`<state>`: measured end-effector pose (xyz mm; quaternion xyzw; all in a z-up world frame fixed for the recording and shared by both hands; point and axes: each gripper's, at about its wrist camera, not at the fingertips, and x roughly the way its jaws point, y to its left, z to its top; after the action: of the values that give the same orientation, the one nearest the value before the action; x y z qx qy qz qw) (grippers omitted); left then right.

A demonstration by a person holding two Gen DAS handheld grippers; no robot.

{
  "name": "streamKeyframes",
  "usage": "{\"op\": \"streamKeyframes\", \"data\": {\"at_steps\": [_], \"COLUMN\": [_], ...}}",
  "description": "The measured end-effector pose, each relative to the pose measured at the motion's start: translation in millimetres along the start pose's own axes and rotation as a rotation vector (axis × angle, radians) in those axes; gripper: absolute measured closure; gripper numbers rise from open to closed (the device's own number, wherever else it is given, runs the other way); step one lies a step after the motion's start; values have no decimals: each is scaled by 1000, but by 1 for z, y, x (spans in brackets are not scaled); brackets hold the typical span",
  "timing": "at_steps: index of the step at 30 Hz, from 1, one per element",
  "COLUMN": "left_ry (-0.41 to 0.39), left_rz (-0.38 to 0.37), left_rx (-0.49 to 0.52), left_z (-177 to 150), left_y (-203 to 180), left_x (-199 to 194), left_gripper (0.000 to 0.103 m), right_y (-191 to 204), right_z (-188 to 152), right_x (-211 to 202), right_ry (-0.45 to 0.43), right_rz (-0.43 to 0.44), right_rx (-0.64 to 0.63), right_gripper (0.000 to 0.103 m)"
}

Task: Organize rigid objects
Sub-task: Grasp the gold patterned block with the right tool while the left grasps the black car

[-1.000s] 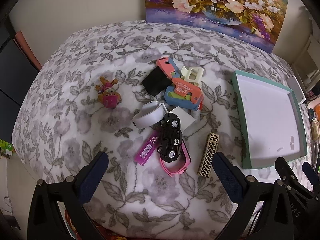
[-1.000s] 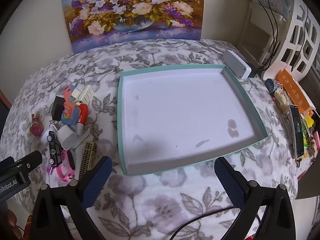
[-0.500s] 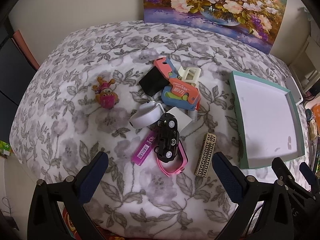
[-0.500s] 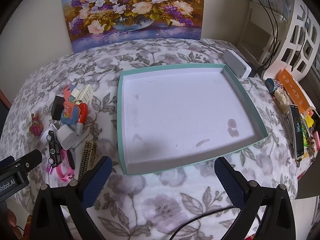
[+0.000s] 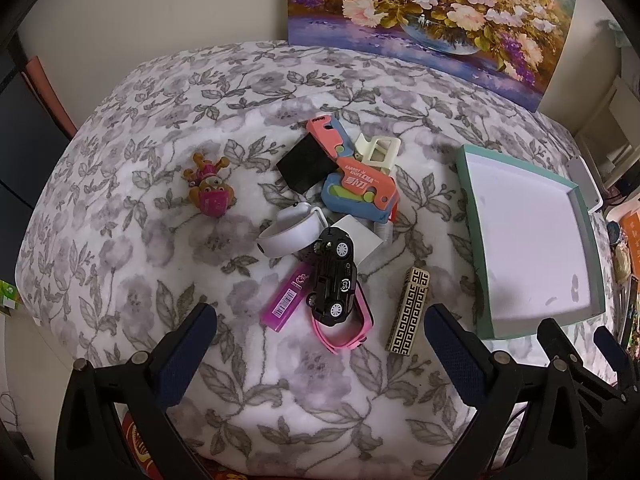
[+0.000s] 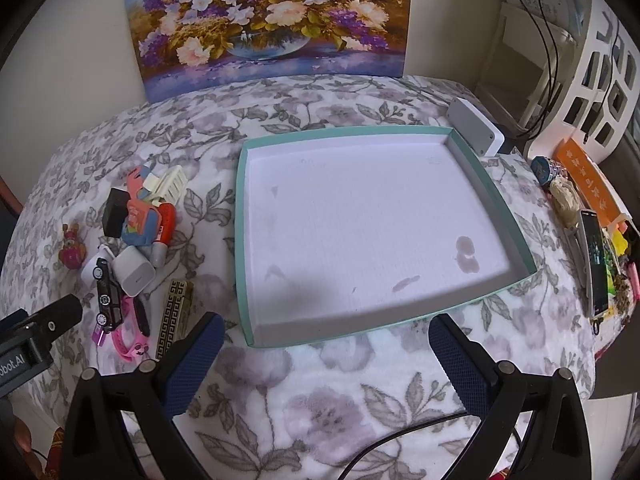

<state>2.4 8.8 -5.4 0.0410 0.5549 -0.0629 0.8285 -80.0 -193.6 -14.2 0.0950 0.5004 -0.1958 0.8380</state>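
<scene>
A pile of small objects lies on the floral blanket: a black toy car (image 5: 331, 276), a pink band (image 5: 344, 328), a purple tube (image 5: 287, 297), a gold-patterned box (image 5: 409, 311), a white band (image 5: 291, 232), a white cube (image 5: 356, 237), an orange-blue toy (image 5: 360, 190), a black box (image 5: 307, 165) and a pink figurine (image 5: 211, 192). A teal tray (image 6: 240, 240) with a white floor lies to their right; nothing is in it. My left gripper (image 5: 320, 340) is open above the pile's near edge. My right gripper (image 6: 326, 342) is open over the tray's near rim.
A flower painting (image 6: 272, 20) leans on the wall behind. A white device (image 6: 474, 128) sits at the tray's far right corner. A phone (image 6: 594, 260) and clutter line the right edge, with a white shelf (image 6: 600, 80) beyond. The pile also shows left of the tray (image 6: 132, 248).
The left wrist view has drawn back and shifted slightly, so the pile and tray sit a little further left. The right gripper has barely moved. Both stay open.
</scene>
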Motion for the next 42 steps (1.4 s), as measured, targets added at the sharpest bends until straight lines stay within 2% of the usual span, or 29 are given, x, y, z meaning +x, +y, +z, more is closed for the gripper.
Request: {"op": "streamKeyframes", "data": {"at_steps": [3, 7, 10, 14, 19, 24, 27, 36, 38, 40, 42], "left_ry": [-27, -66, -40, 10, 26, 43, 60, 106, 126, 148, 168], "left_rz": [-1, 33, 41, 5, 0, -35, -59, -107, -119, -135, -153], "left_rx": [-45, -115, -173, -240, -255, -255, -243, -190, -180, -183, -189], "left_z": [6, 12, 14, 13, 13, 18, 20, 20, 20, 19, 18], "left_y": [9, 30, 47, 62, 66, 59, 53, 30, 26, 25, 24], "left_x": [-3, -4, 6, 21, 30, 39, 45, 61, 67, 73, 79], "left_gripper": [0, 0, 0, 0, 0, 1, 11, 15, 32, 36, 45], "right_y": [4, 21, 44, 75, 93, 100, 103, 114, 117, 117, 117], "right_z": [2, 9, 11, 11, 11, 10, 9, 0, -2, -3, -3], "right_x": [-3, -3, 2, 15, 35, 49, 62, 79, 81, 82, 81], "right_ry": [-17, -16, -4, 26, 83, 131, 175, 231, 242, 244, 242], "right_rz": [7, 91, 137, 150, 155, 179, 204, 206, 202, 208, 216], "right_rx": [-9, -18, -58, -119, -140, -144, -139, -179, -194, -200, -203], "right_gripper": [0, 0, 0, 0, 1, 11, 20, 44, 51, 54, 58]}}
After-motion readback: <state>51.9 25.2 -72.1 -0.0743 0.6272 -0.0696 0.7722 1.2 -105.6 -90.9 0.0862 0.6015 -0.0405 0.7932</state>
